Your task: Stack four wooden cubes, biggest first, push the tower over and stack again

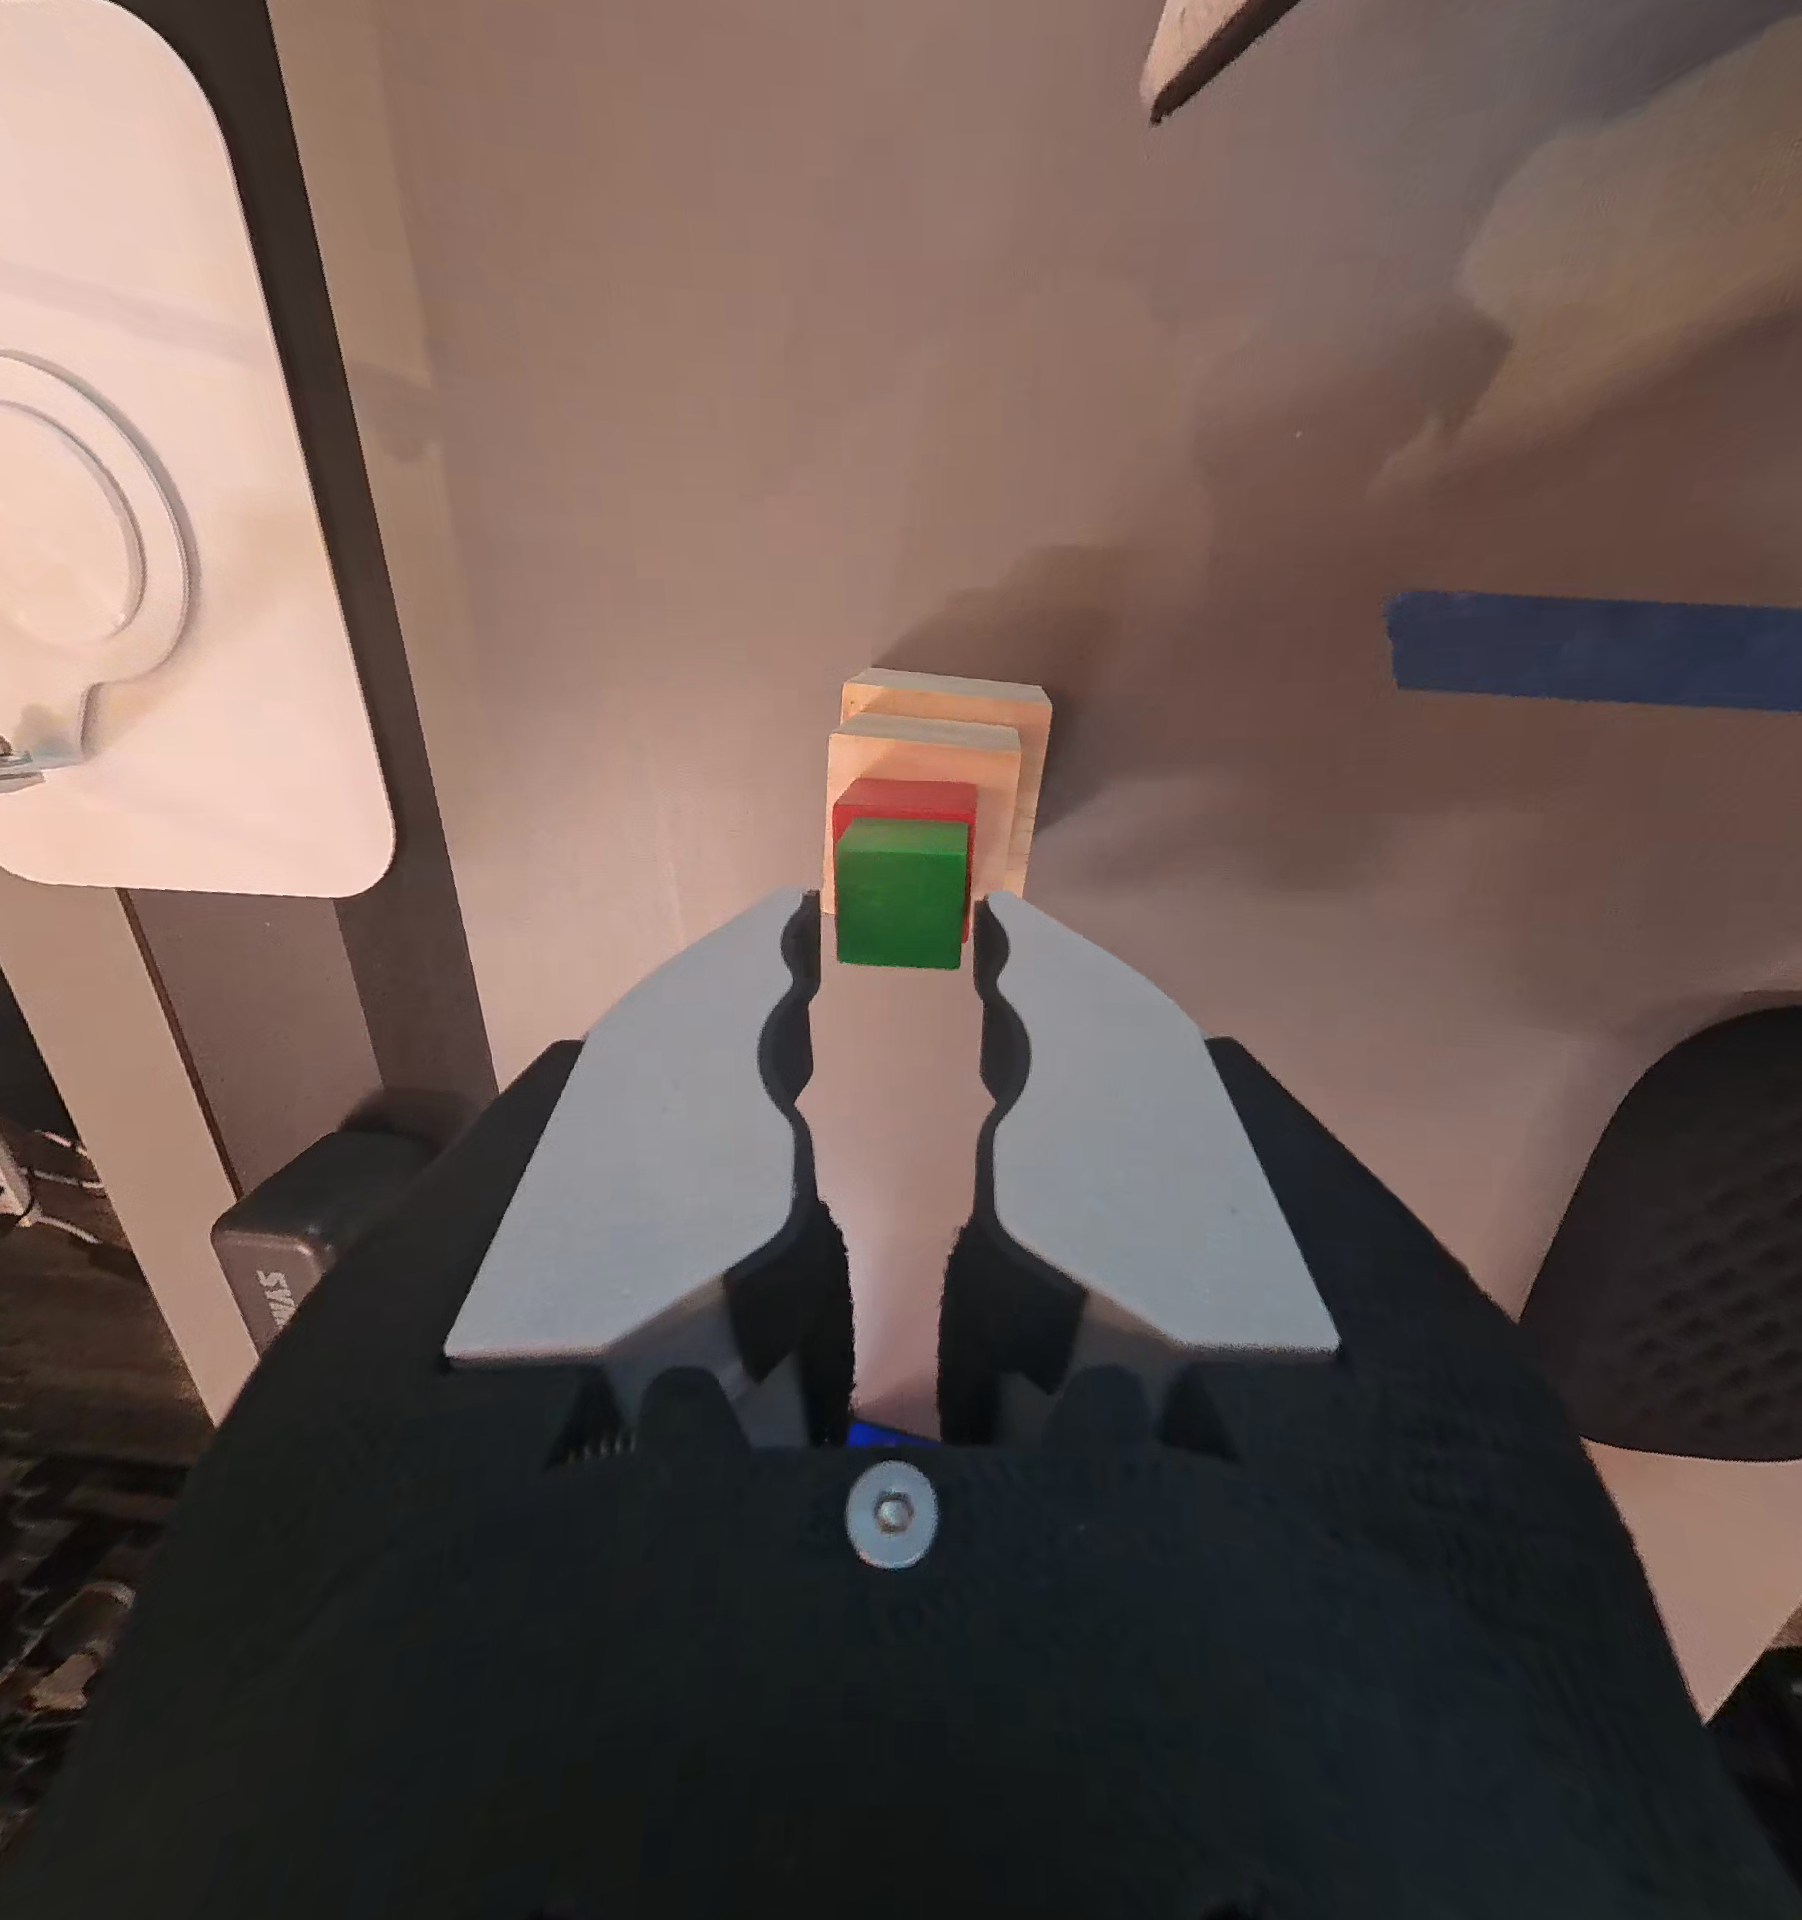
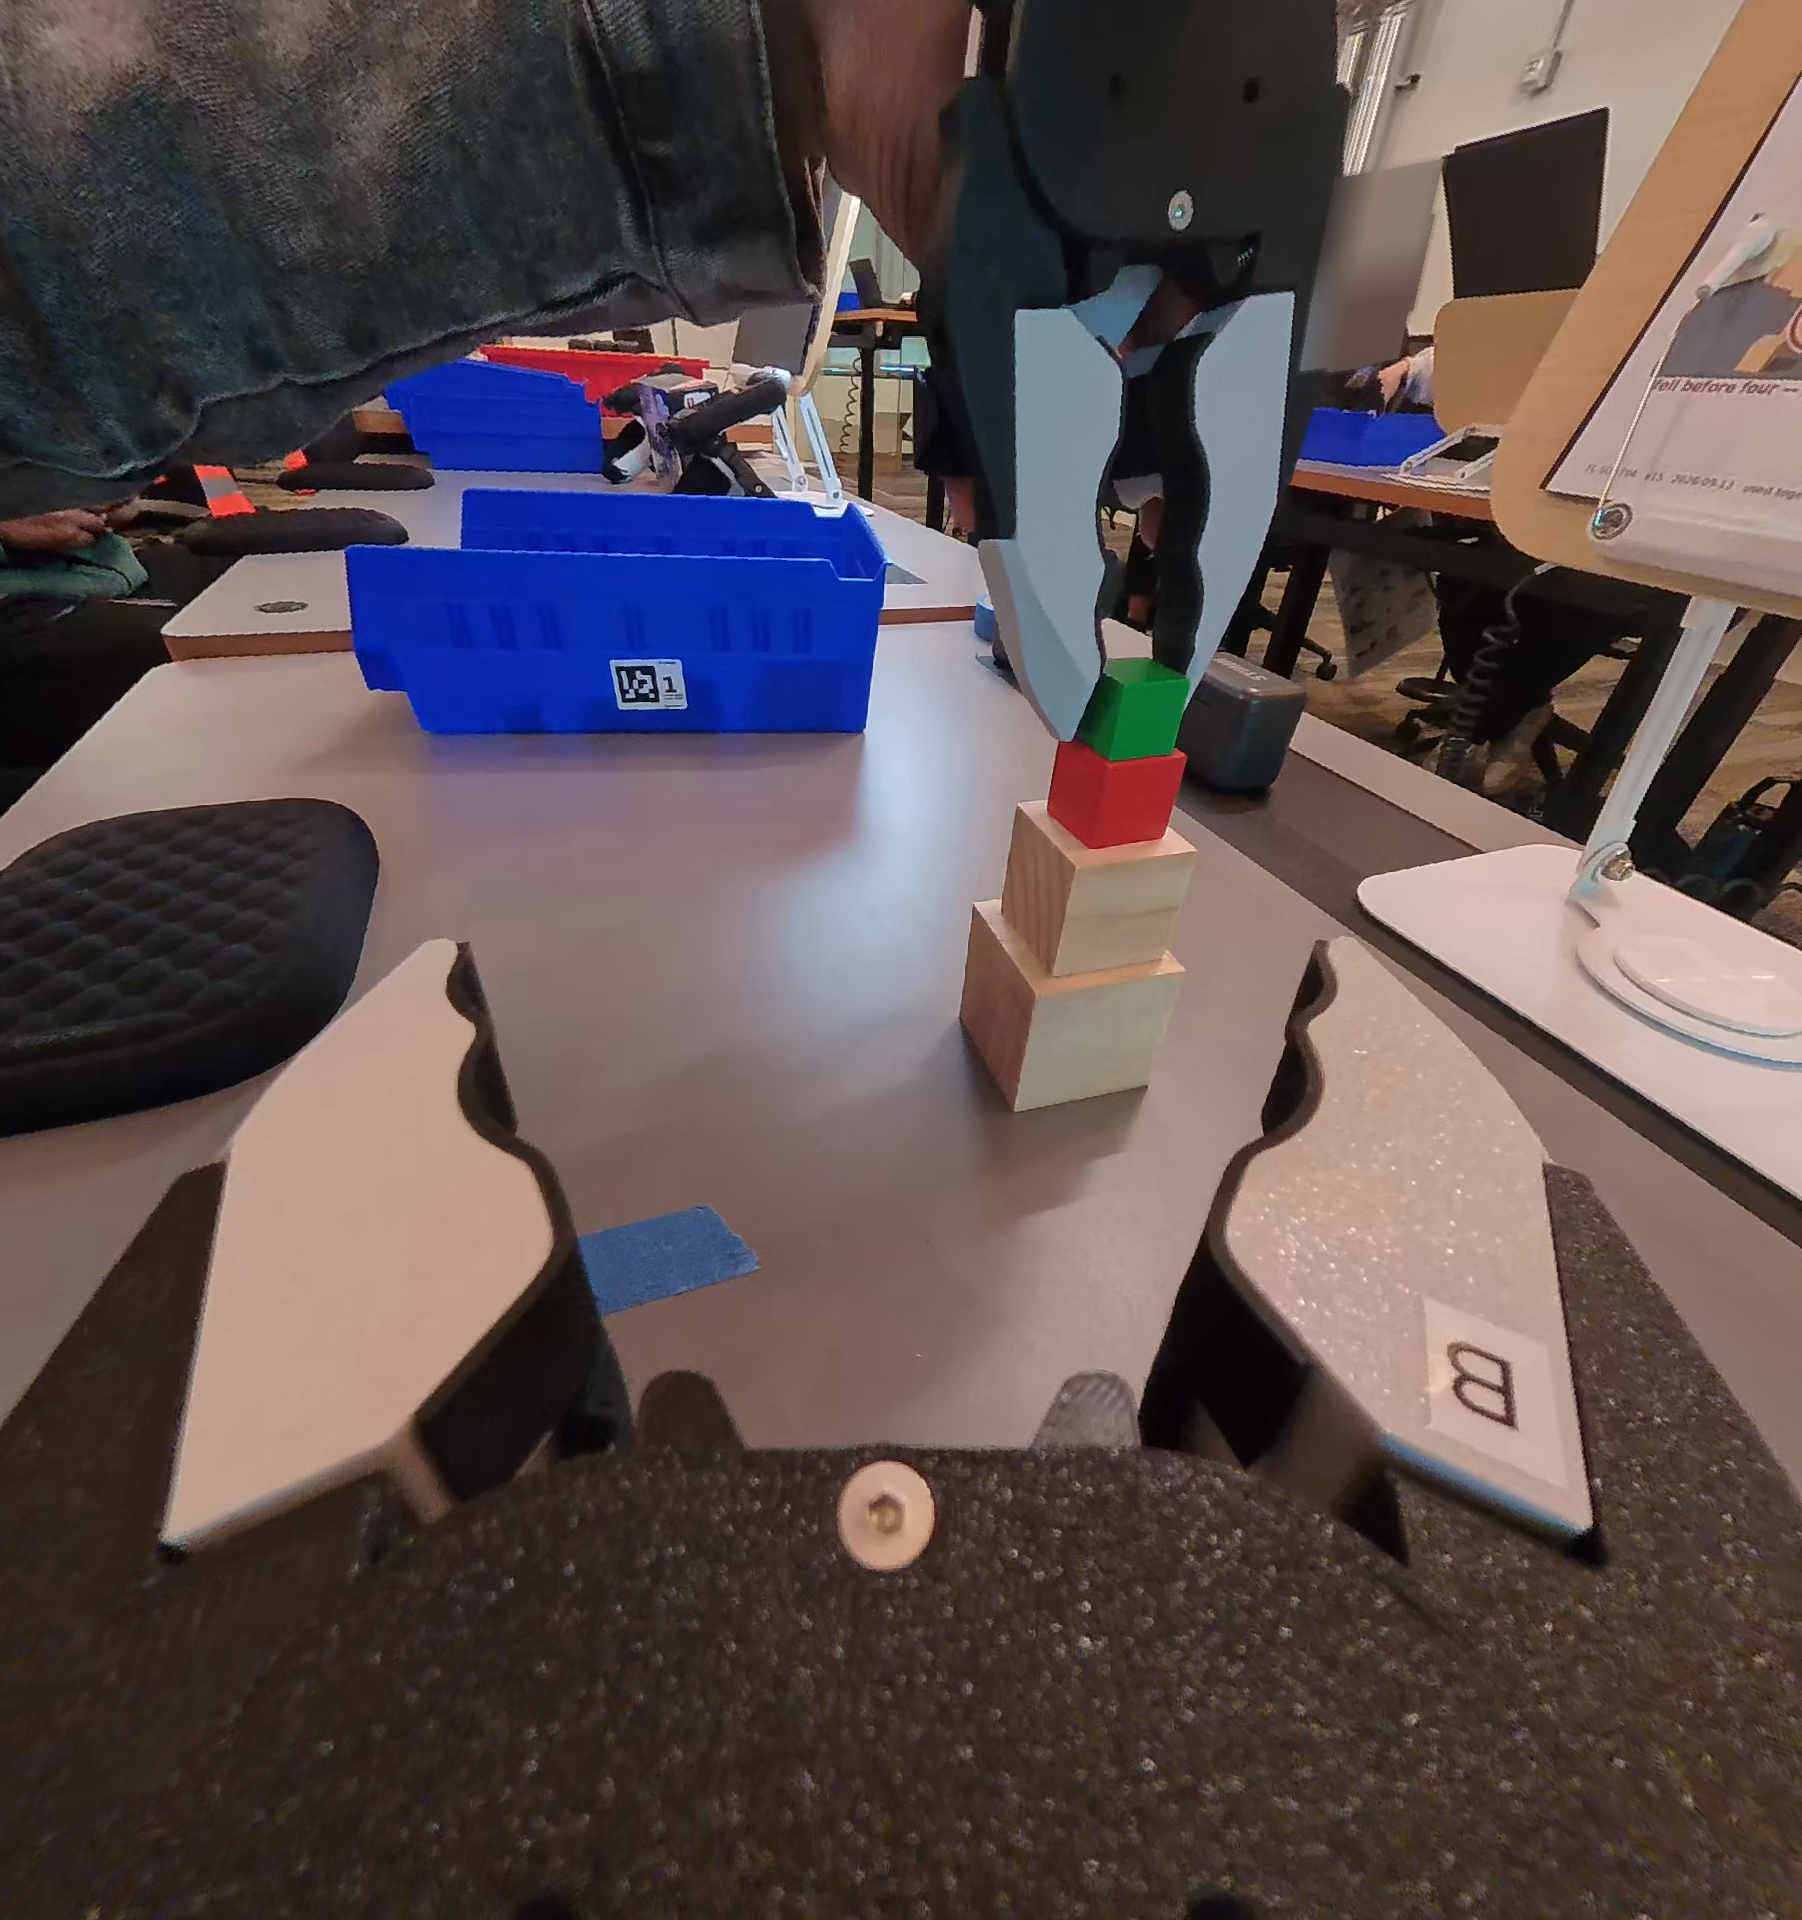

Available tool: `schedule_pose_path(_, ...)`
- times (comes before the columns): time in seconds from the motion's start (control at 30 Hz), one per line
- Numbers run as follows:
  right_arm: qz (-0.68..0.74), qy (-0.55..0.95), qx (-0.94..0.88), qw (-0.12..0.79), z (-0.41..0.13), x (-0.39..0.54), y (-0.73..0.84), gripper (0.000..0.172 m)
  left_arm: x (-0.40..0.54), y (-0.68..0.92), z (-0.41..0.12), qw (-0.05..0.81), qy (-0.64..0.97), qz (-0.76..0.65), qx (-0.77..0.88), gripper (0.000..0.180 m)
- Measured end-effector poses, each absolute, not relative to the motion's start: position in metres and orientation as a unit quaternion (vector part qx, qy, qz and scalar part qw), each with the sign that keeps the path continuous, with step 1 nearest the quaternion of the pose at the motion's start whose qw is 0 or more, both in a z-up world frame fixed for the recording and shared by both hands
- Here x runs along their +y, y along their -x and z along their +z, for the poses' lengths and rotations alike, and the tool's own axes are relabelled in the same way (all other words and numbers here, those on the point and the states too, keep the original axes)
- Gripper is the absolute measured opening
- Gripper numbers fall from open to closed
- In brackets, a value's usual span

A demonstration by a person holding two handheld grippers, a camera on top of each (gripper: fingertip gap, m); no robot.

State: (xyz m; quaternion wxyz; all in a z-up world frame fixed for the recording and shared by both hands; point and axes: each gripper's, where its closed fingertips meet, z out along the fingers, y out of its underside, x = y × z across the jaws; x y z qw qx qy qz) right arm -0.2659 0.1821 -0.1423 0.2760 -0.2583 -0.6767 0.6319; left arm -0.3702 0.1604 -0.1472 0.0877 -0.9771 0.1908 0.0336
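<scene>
A tower of four cubes stands on the grey table (image 2: 772, 883). The large plain wooden cube (image 2: 1073, 1029) is at the bottom, then a smaller wooden cube (image 2: 1105, 904), a red cube (image 2: 1115, 795) and a green cube (image 2: 1134, 712) on top. My left gripper (image 2: 1131, 691) points straight down over the tower. In the left wrist view the green cube (image 1: 902, 894) sits between the left gripper's (image 1: 895, 902) fingertips, with a thin gap on each side, so it is open. My right gripper (image 2: 889, 951) is wide open and empty, low over the table in front of the tower.
Two blue bins (image 2: 616, 634) stand at the back left. A black padded rest (image 2: 138, 945) lies at the left. A white stand base (image 2: 1603, 966) sits right of the tower, with a grey box (image 2: 1240, 727) behind it. Blue tape (image 2: 668, 1257) marks the table.
</scene>
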Motion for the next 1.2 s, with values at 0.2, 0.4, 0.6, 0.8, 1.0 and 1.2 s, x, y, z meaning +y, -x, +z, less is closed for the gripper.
schedule_pose_path(0.2, 0.628, 0.258, -0.681, 0.274, -0.145, 0.182, 0.266, 0.140, 0.161, 0.371, -0.145, 0.094, 0.977, 0.034, 0.190, 0.028)
schedule_pose_path(0.4, 0.623, 0.257, -0.686, 0.272, -0.147, 0.181, 0.266, 0.140, 0.162, 0.371, -0.145, 0.098, 0.977, 0.033, 0.188, 0.026)
schedule_pose_path(0.6, 0.623, 0.257, -0.687, 0.271, -0.148, 0.181, 0.266, 0.140, 0.162, 0.370, -0.145, 0.101, 0.976, 0.031, 0.189, 0.027)
schedule_pose_path(0.8, 0.624, 0.257, -0.687, 0.269, -0.148, 0.181, 0.266, 0.140, 0.155, 0.369, -0.133, 0.133, 0.973, 0.017, 0.188, 0.048)
schedule_pose_path(1.0, 0.621, 0.259, -0.686, 0.275, -0.148, 0.183, 0.267, 0.143, 0.128, 0.381, -0.149, 0.205, 0.962, 0.001, 0.180, 0.089)
schedule_pose_path(1.2, 0.620, 0.268, -0.681, 0.282, -0.148, 0.186, 0.270, 0.146, 0.121, 0.403, -0.185, 0.297, 0.943, 0.030, 0.144, 0.000)
